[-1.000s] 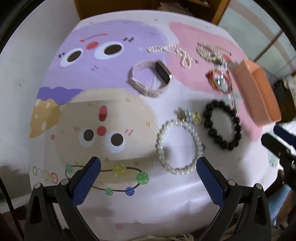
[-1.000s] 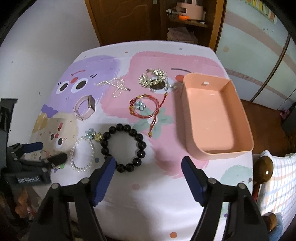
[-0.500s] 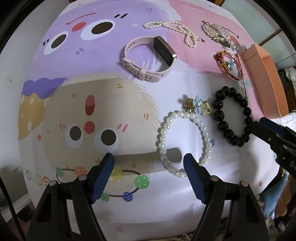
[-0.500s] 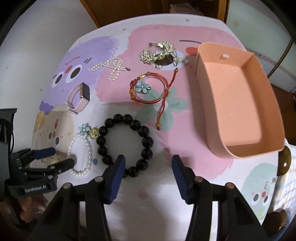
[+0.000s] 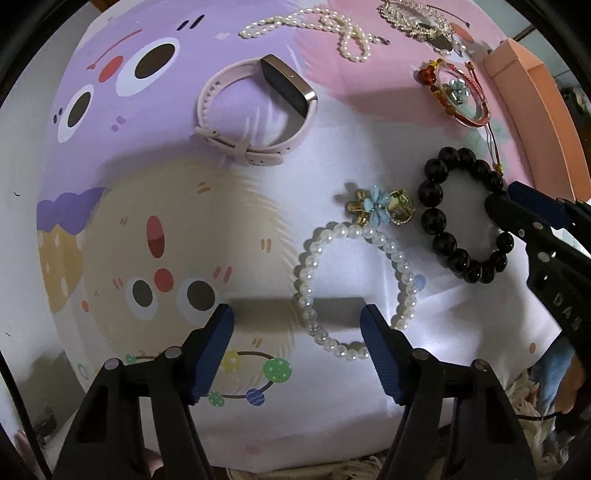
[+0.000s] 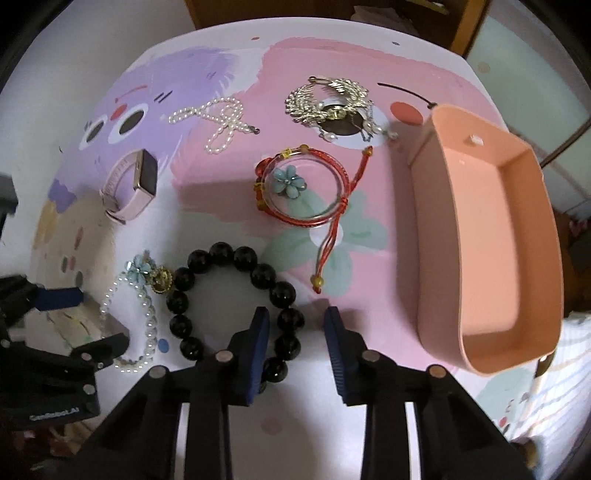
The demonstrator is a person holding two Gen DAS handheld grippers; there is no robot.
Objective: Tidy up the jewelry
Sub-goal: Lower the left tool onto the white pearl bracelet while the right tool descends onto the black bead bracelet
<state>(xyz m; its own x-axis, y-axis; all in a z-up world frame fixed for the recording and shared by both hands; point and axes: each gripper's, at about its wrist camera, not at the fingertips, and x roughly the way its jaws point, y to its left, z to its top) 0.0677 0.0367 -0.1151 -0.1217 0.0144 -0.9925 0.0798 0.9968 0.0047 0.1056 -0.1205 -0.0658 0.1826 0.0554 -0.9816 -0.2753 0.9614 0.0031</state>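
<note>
A white pearl bracelet (image 5: 306,273) lies on the cartoon-printed table cover (image 5: 258,221). My left gripper (image 5: 297,317) points down over it. Its jaws are closing with the bracelet's left arc between them, and the pads are not pressing on it. A black bead bracelet (image 6: 199,258) lies to the right of the pearls. My right gripper (image 6: 295,321) straddles this bracelet's right arc. Its jaws are also closing, with a gap still showing beside the beads. An empty peach tray (image 6: 487,236) stands at the right.
A pink smart band (image 5: 288,85), a pearl strand (image 5: 332,22), a silver leaf piece (image 6: 325,99), a red cord bracelet (image 6: 343,177) and a blue flower brooch (image 5: 376,205) lie on the cover. A wooden cabinet stands beyond the table's far edge.
Both grippers came down closer to the table and narrowed their jaws. The left now brackets the pearl bracelet's arc and the right brackets the black bracelet's arc.
</note>
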